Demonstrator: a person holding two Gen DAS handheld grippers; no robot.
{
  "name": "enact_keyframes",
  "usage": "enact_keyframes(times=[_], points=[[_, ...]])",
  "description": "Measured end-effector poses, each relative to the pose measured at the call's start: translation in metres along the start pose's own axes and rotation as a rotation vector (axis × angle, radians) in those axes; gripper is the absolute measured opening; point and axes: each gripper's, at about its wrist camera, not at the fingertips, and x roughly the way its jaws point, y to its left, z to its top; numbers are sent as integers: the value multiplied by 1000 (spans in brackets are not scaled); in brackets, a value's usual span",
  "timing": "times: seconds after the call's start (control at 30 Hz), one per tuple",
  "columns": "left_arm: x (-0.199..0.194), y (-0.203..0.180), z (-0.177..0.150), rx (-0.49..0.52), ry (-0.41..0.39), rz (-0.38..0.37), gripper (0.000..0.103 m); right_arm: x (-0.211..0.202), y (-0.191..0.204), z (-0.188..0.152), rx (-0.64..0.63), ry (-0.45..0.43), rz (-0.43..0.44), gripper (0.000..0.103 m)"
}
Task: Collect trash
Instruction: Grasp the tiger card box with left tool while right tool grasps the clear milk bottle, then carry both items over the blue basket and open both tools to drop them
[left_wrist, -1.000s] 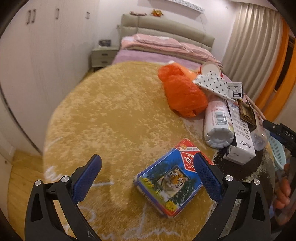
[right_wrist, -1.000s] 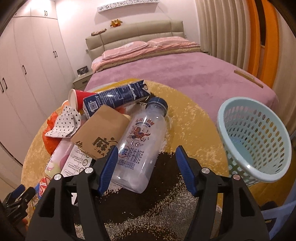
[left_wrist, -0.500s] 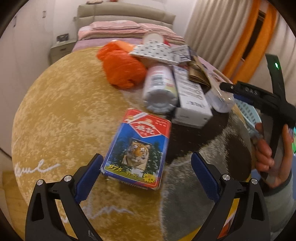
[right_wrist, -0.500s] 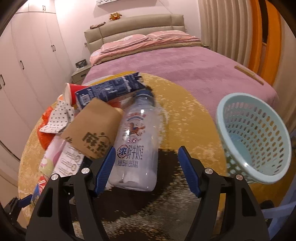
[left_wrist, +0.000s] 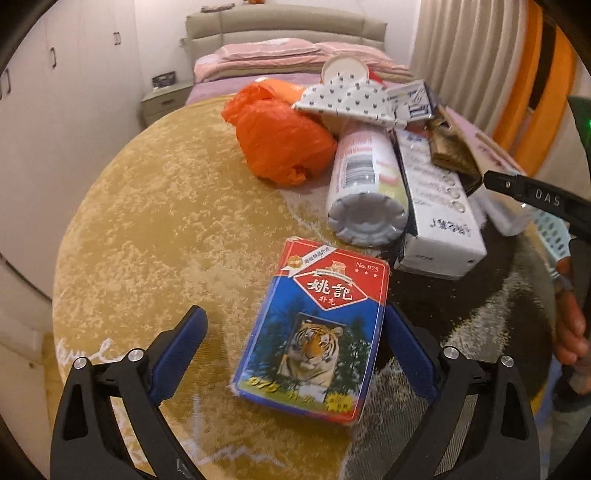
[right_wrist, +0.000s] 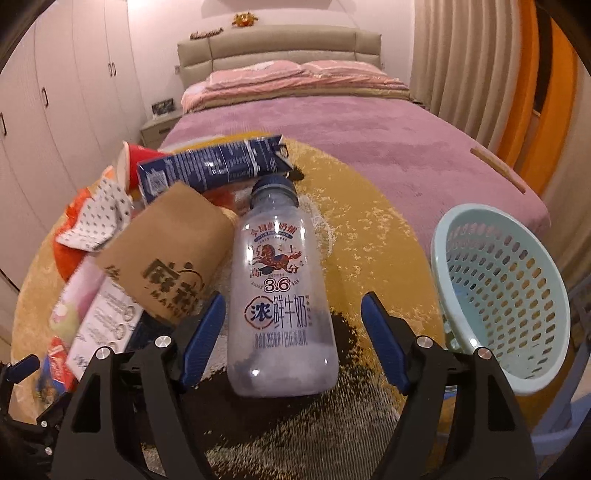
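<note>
Bedroom behind, round yellow counter (left_wrist: 147, 206) in front, piled with trash. The left gripper (left_wrist: 295, 334) has just been closing a little but is wide, its jaws either side of the near end of a card box (left_wrist: 314, 332), the right pad just beside the box. The right gripper (right_wrist: 293, 319) has just been opening; it straddles a bottle (right_wrist: 282, 295) without pressing. A basket (right_wrist: 461, 236) sits right of the bottle.
</note>
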Motion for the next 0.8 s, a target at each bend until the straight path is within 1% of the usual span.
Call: enact_keyframes(times=[0.07, 0.1, 0.13, 0.17, 0.2, 0.3, 0.33, 0.43, 0.6, 0.73, 0.8], points=[[3, -8, 1, 22, -5, 32, 85, 3, 1, 1, -5, 0, -3, 72], [2, -10, 1, 33, -12, 41, 80, 5, 0, 2, -8, 3, 4, 72], [0, -12, 1, 40, -15, 43, 72, 6, -1, 3, -6, 8, 16, 72], [-1, -14, 2, 46, -18, 40, 68, 7, -1, 5, -4, 11, 22, 71], [-2, -16, 4, 45, -19, 47, 66, 8, -2, 6, -2, 13, 23, 71], [-9, -18, 5, 52, -46, 74, 64, 9, -5, 8, -4, 15, 44, 62], [-11, -17, 5, 48, -54, 75, 63, 8, -6, 8, -9, 15, 50, 55], [-23, -20, 10, 29, -89, 68, 62, 6, -7, 7, -24, 11, 61, 54], [-50, -26, 19, 32, -183, 72, 61, -10, -15, 5, -10, -29, 97, 53], [-62, -42, 31, 50, -242, 58, 61, -24, -24, 4, -2, -50, 106, 52], [-65, -56, 35, 61, -267, 42, 60, -31, -32, 4, 17, -61, 134, 52]])
